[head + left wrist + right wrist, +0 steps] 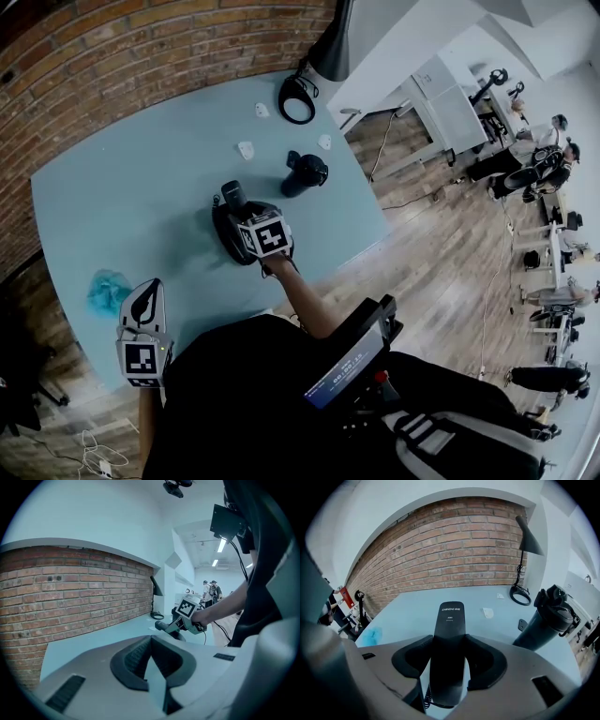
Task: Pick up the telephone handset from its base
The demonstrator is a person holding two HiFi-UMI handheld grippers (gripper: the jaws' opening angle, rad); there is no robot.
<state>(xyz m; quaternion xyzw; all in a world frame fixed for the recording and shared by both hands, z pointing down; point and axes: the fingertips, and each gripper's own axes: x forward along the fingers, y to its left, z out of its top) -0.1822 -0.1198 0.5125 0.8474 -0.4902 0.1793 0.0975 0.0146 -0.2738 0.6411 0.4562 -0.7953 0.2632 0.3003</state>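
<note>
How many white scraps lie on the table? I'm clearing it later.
3 scraps: one beside the lamp base, one left of the black flask, one beyond it; others possibly hidden.

The place looked like an open-plan lab or shared workroom. A bare brick wall ran behind a pale blue counter with a black lamp on it. A wooden floor stretched to white desks, where several people stood. Strip lights lined the white ceiling.
</note>
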